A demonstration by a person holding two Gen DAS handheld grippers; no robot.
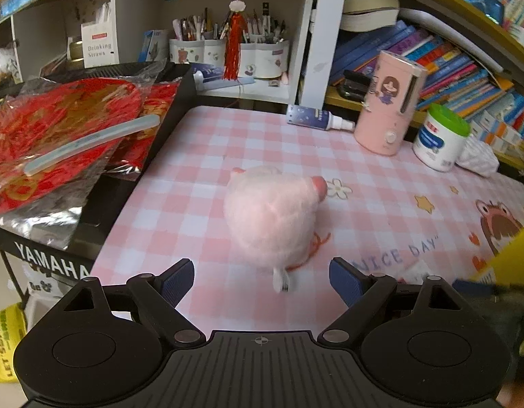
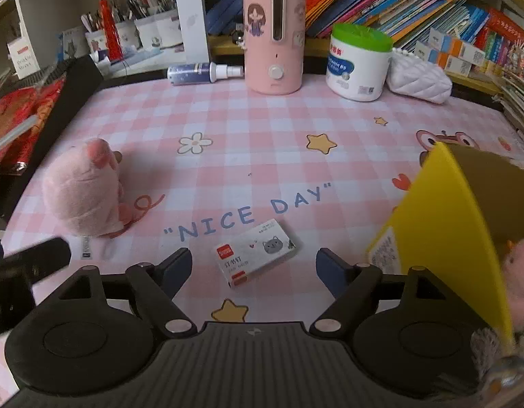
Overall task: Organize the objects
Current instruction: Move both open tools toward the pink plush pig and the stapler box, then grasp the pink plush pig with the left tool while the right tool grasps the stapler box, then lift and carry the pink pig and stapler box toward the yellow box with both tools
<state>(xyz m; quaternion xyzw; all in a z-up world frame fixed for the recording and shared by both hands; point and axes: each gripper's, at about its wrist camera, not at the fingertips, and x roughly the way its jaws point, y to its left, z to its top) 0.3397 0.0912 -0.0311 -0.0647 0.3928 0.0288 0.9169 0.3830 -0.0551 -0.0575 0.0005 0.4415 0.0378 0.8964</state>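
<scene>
A pink plush pig (image 1: pixel 275 214) sits on the pink checked tablecloth (image 1: pixel 200 156), just ahead of my left gripper (image 1: pixel 262 280), which is open and empty. The pig also shows at the left of the right wrist view (image 2: pixel 83 192). My right gripper (image 2: pixel 253 270) is open and empty, with a small white box with a cat picture (image 2: pixel 255 253) lying on the cloth between its fingers. A yellow box (image 2: pixel 455 224) stands at the right, with another pink plush (image 2: pixel 518 278) inside it.
At the back stand a pink humidifier (image 2: pixel 273 30), a white tub with a green lid (image 2: pixel 358 64), a spray bottle (image 2: pixel 204 71) lying down and a white quilted pouch (image 2: pixel 420 80). A black Yamaha keyboard with red packets (image 1: pixel 57 142) borders the left. Bookshelves line the back.
</scene>
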